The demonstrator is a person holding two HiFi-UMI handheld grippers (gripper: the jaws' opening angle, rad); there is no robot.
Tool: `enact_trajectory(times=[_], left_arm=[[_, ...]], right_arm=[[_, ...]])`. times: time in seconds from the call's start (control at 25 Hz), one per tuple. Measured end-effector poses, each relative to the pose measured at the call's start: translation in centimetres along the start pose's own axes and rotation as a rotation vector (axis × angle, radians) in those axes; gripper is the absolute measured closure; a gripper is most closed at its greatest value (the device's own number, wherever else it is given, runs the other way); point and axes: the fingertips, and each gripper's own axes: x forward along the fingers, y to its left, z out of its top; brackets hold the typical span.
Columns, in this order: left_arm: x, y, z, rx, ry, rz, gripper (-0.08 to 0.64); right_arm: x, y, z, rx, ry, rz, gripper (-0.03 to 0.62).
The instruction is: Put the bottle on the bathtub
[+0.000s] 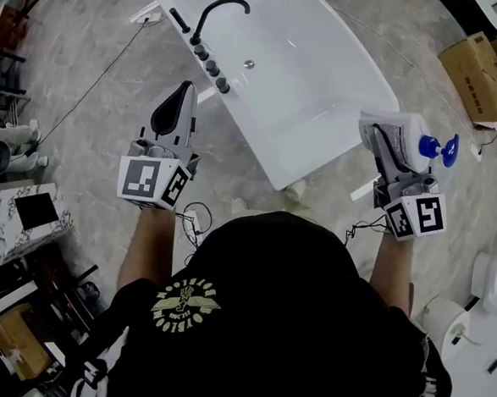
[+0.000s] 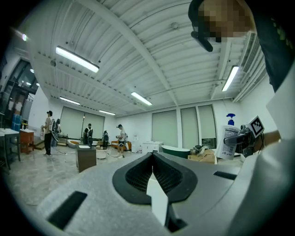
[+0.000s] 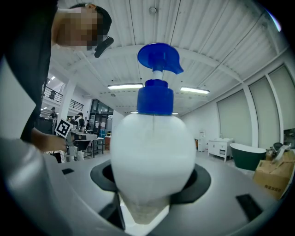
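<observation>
Right gripper pinches the bottle at its lower body, near the bathtub corner but off it, base hidden; left gripper pressed together, empty.

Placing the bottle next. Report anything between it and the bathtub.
Nothing visible blocks it. The right claw holds the pump bottle over the floor beside the bathtub, whose near rim is bare; the black faucet stands on the opposite rim.

Black T-shirt, yellow emblem, grey left claw, right claw
</observation>
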Motion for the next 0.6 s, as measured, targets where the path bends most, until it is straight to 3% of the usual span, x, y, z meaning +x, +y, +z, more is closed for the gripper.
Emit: enact_trajectory(times=[0.24, 0.6], left_arm=[[-0.7, -0.5, 1.0, 0.011, -0.023, 0.081, 0.551], [-1.6, -1.4, 1.7, 0.024, -0.021, 0.257, 0.551]], right_arm=[[1.2, -1.1, 0.5, -0.008, -0.016, 0.082, 0.330], [5.0, -2.2, -0.7, 0.011, -0.002, 0.277, 0.330]])
